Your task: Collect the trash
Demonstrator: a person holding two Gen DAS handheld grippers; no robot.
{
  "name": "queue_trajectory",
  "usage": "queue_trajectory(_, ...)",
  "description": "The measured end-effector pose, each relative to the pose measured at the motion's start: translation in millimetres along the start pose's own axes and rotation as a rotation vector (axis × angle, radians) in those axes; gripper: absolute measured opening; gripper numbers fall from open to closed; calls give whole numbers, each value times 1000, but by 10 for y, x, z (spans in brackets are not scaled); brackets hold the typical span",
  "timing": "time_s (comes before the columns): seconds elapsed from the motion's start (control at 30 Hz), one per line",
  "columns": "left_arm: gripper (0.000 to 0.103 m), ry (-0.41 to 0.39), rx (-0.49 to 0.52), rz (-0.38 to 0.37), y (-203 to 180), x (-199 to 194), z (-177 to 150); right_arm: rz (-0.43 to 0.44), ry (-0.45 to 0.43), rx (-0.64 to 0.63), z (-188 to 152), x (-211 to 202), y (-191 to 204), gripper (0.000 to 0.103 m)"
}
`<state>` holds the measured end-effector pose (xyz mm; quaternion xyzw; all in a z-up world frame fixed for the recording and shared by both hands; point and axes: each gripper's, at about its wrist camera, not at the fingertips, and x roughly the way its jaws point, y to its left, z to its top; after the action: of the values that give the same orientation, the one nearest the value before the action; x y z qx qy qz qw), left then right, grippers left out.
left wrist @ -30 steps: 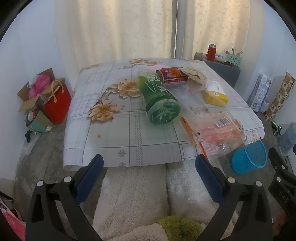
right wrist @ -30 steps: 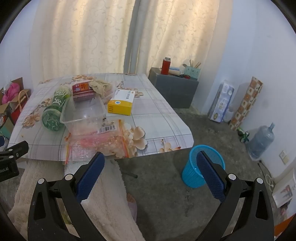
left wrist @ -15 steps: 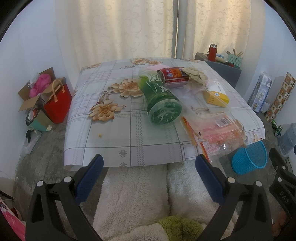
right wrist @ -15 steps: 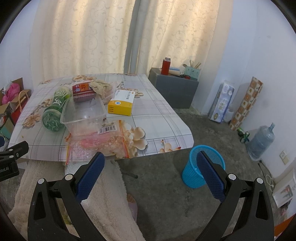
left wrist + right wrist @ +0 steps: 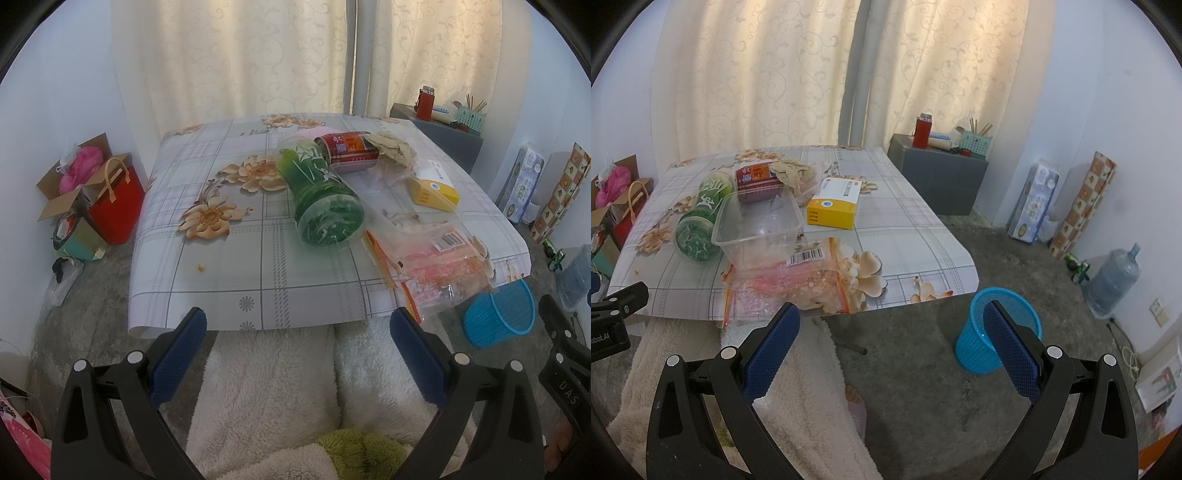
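**Both claws spread wide and empty, short of the table**

The left gripper and right gripper hang with nothing between their blue pads. On the table lie a green bottle, red can, yellow box, clear tub and plastic bag. The blue bin stands on the floor just beside the table's corner.
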<state>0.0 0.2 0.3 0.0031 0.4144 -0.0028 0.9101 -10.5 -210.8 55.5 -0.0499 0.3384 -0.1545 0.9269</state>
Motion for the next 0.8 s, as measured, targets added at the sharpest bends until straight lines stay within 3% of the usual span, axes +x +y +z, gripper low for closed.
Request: queue_trajectory(0.8, 97, 15, 18, 16, 40, 43, -68, 9, 6, 8, -23, -18, 73, 95)
